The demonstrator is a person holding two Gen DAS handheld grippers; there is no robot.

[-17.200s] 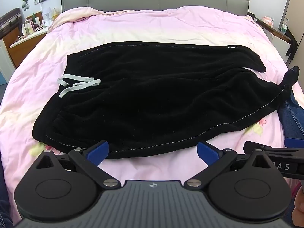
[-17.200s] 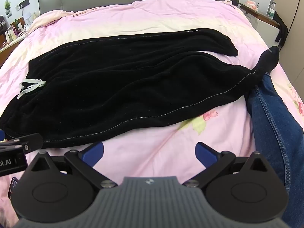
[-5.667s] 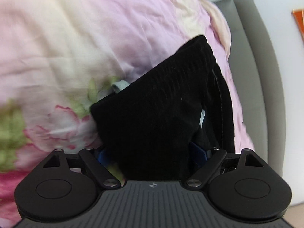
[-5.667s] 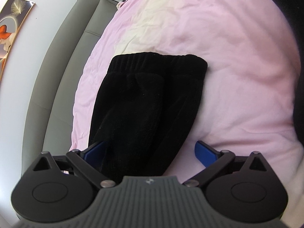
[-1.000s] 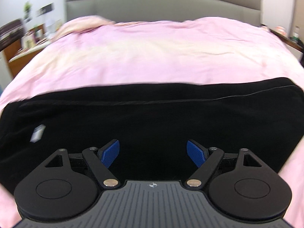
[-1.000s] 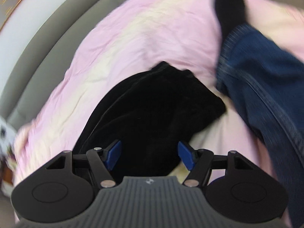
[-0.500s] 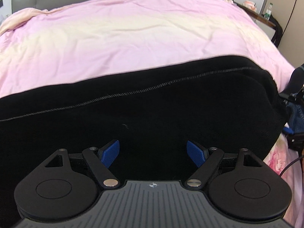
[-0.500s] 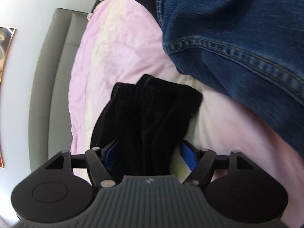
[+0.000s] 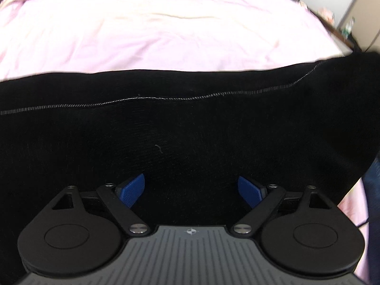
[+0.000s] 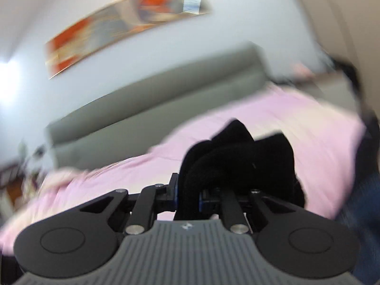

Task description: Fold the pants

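The black fleece pants (image 9: 190,123) lie folded lengthwise across the pink bed, with a grey stitched seam running left to right. My left gripper (image 9: 191,188) is open, its blue pads apart just above the middle of the pants. In the right wrist view my right gripper (image 10: 187,197) is shut on the bunched cuff end of the pants (image 10: 237,156) and holds it lifted above the bed. That view is blurred by motion.
The pink duvet (image 9: 166,30) covers the bed beyond the pants. A grey headboard (image 10: 154,118) and a framed picture (image 10: 128,23) stand behind. The person's blue jeans (image 9: 372,204) are at the right edge. A side table is at the far right.
My right gripper has closed on the leg cuffs and lifted them, swinging up toward the headboard. My left gripper has stayed open over the pants' middle and moved slightly closer.
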